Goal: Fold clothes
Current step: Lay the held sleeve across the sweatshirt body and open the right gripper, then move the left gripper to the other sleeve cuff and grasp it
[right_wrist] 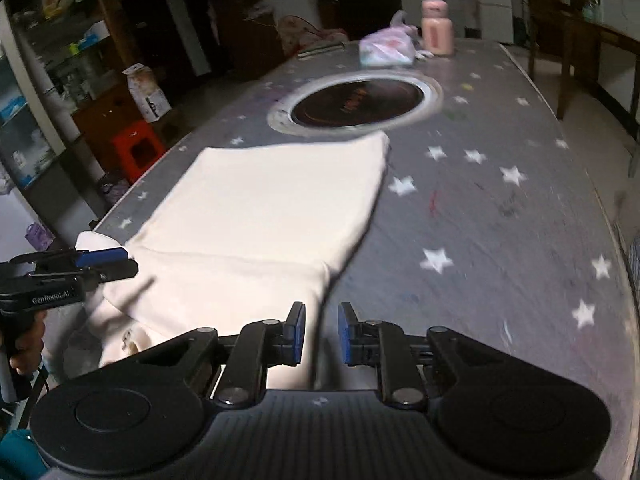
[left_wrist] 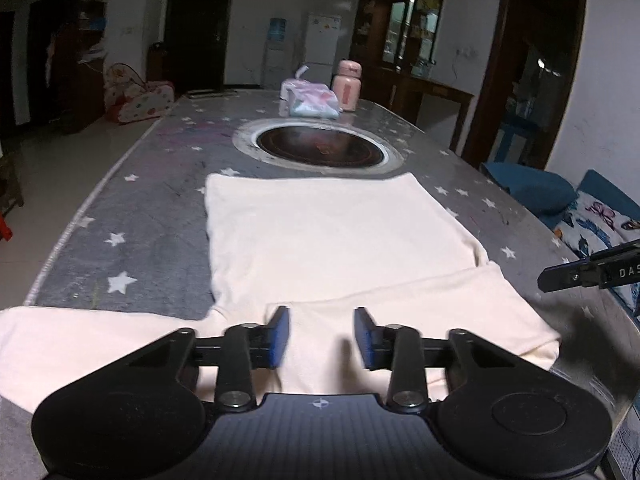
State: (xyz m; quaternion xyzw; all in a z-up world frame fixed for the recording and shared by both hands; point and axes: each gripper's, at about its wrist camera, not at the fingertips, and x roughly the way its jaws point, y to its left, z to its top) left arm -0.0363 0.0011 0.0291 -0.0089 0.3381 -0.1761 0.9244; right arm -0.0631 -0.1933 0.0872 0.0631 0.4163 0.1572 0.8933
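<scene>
**Two grippers, one cream shirt, half laid out**

One cream shirt (left_wrist: 332, 232) spread flat on the grey star-print counter (left_wrist: 132, 216), hem toward the round dark hob (left_wrist: 320, 148) set into the middle. One sleeve turned in across the chest at the near right, the other sleeve lying out to the near left, so seemingly part-folded, or else part-opened. Left gripper (left_wrist: 322, 336) poised low over the collar end, jaws parted, nothing between them. Right gripper (right_wrist: 321, 334) at the shirt's near right edge, jaws likewise apart and empty, cloth running just beneath; probably placed there to reach an edge or sleeve. At the far end, a pink jar (left_wrist: 347, 86) beside a pastel packet (left_wrist: 310, 100). Beyond, a dim living room: dark doorways, a wooden cabinet (left_wrist: 404, 32), a white fridge (left_wrist: 322, 38), a water dispenser, a blue sofa off to the right.
</scene>
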